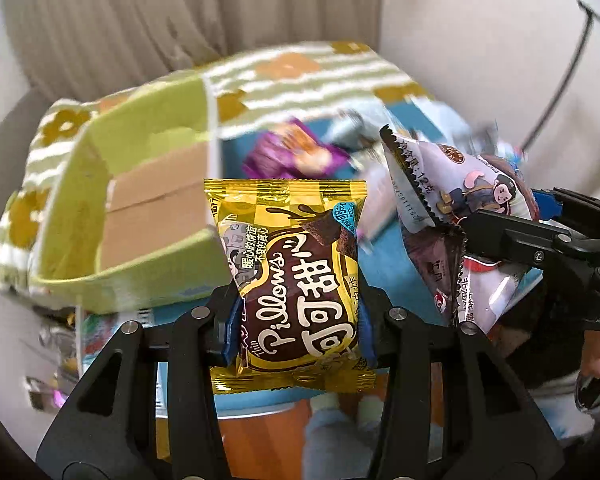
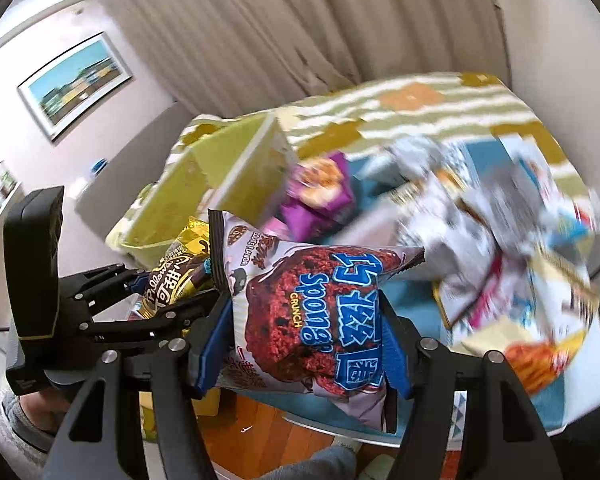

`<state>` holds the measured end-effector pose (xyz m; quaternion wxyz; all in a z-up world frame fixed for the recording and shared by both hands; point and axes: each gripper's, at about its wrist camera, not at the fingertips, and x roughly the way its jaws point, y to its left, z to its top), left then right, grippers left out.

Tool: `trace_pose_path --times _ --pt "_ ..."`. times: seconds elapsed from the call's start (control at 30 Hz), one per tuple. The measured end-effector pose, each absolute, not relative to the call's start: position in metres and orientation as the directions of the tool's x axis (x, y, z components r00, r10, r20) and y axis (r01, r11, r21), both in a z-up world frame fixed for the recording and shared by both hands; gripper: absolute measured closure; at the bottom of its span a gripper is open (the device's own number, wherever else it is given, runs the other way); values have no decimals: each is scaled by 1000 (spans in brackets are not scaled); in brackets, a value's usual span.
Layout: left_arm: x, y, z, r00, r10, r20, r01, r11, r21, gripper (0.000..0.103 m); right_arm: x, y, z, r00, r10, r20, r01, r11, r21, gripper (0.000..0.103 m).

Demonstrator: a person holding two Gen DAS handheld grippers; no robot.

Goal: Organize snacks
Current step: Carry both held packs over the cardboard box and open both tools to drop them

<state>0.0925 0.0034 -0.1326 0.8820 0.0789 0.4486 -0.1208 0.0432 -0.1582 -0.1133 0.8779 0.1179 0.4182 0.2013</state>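
Note:
A yellow Pillows cocoa snack packet [image 1: 300,264] stands upright between the blue pads of my left gripper [image 1: 296,320], which is shut on its lower half. My right gripper [image 2: 304,340] is shut on a white and brown Sponge Crunch packet [image 2: 312,296]. Both are lifted above the table's front edge, side by side. In the left wrist view the right gripper [image 1: 496,240] holds the Sponge Crunch packet [image 1: 460,196] at the right. In the right wrist view the left gripper [image 2: 168,292] with the yellow packet [image 2: 176,268] is at the left.
A green cardboard box [image 1: 76,208] stands open at the table's left, its brown floor bare. Purple packets [image 2: 320,184] and a blurred heap of several snack packets [image 2: 500,240] lie on the blue mat [image 1: 384,264]. A striped flowered cloth [image 1: 300,76] covers the table behind.

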Motion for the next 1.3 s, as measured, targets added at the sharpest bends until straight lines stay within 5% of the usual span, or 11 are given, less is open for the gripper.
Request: trace_pose_path --times 0.57,1.2,1.23,1.3 --pt "226 179 -83 652 -30 -758 74 997 23 62 169 -22 -27 596 513 -617 -429 854 295 42" --pt "399 223 -162 507 -144 -850 207 977 -42 61 320 40 -98 525 309 -793 -154 951 269 40" --pt "401 222 -164 501 -143 -854 207 978 -42 57 322 40 -100 518 303 -800 -147 953 265 40" --pt "404 220 -167 499 -125 -858 204 979 -24 25 324 38 -104 514 282 -810 -120 959 258 40"
